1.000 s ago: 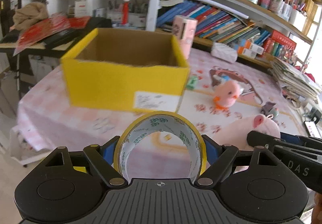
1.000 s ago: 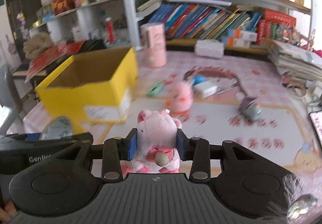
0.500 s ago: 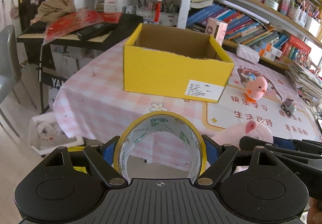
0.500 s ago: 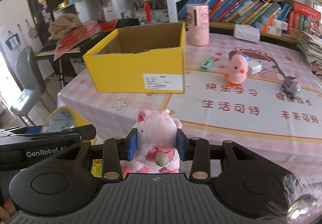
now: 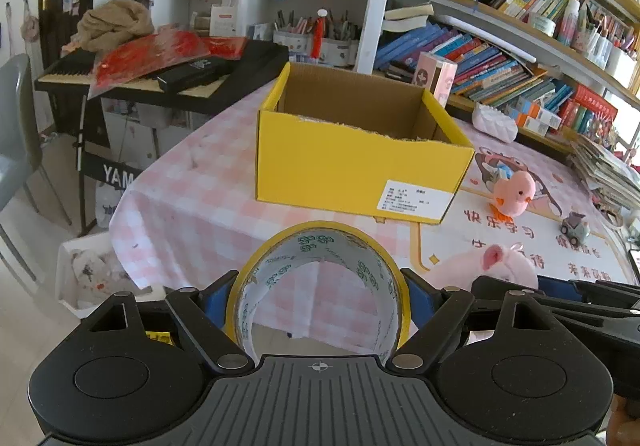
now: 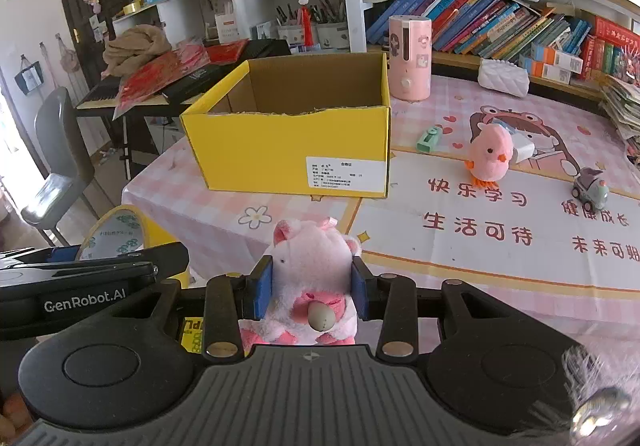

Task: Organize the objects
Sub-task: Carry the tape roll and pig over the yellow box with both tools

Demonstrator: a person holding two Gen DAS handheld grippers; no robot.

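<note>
Tape roll (image 5: 318, 286), plush pig (image 6: 314, 278) gripped off table edge (image 5: 132, 242) — box (image 5: 352, 161) beyond.

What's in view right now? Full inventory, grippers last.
box: 1, yellow, open, on table
tape roll: 1, yellow-edged, in left gripper
plush pig: 1, pink, in right gripper
chick toy: 1, pink, right of box
toy car: 1, grey, right of chick
canister: 1, pink, behind box
green clip: 1, between box and chick
table: 1, pink check cloth
keyboard: 1, black, left of table
left gripper: shut on tape roll
right gripper: shut on plush pig
</note>
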